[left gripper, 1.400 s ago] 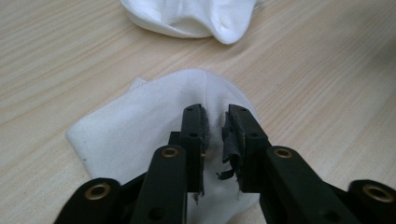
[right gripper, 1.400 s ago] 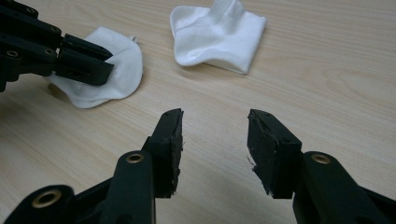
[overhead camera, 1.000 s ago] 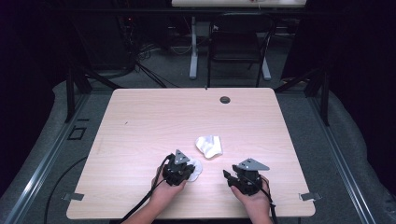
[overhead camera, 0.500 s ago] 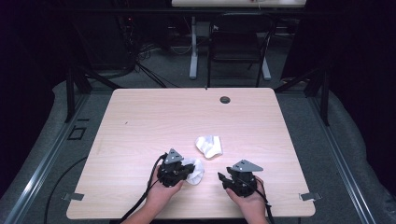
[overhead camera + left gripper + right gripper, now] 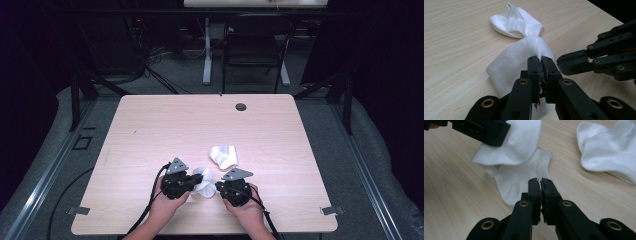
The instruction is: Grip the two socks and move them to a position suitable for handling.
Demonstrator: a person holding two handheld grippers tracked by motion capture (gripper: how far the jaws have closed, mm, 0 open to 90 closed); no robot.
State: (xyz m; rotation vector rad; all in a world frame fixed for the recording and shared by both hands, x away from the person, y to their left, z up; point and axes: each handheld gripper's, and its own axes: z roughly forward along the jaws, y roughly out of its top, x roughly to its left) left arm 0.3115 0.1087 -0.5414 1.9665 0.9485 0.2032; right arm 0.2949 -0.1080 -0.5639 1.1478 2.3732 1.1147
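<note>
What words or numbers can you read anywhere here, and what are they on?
No text can be read.
Sock between the grippers: a tiny dark printed mark near its edge, too small and blurred to read.
Second sock, table, both grippers: no writing visible.
</note>
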